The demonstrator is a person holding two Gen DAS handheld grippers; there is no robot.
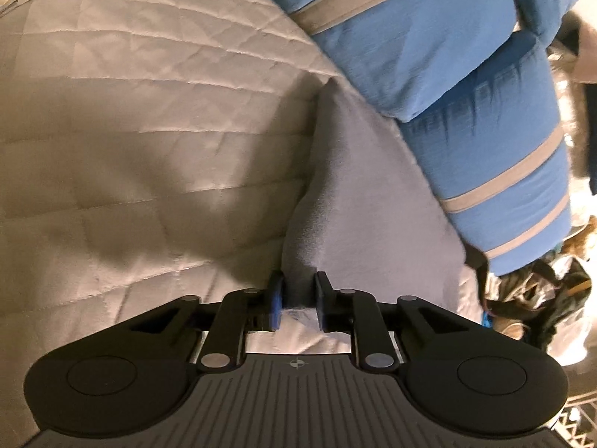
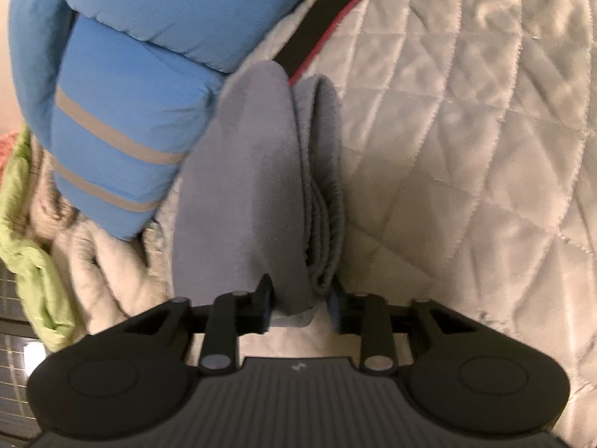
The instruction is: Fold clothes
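Observation:
A grey garment (image 1: 358,194) hangs stretched above the quilted bed, pulled into a taut fold. My left gripper (image 1: 297,298) is shut on one bunched corner of it. In the right wrist view the same grey garment (image 2: 242,186) runs away from me in thick folded layers, and my right gripper (image 2: 300,302) is shut on its near end. The far part of the garment is hidden behind a blue sleeve.
A person's blue sleeve with grey stripes (image 1: 466,74) (image 2: 123,86) crosses both views close to the garment. The cream quilted bedspread (image 1: 130,130) (image 2: 466,130) lies underneath. A dark strap with red edging (image 2: 321,22) lies on the quilt. A green cloth (image 2: 26,201) sits at the left edge.

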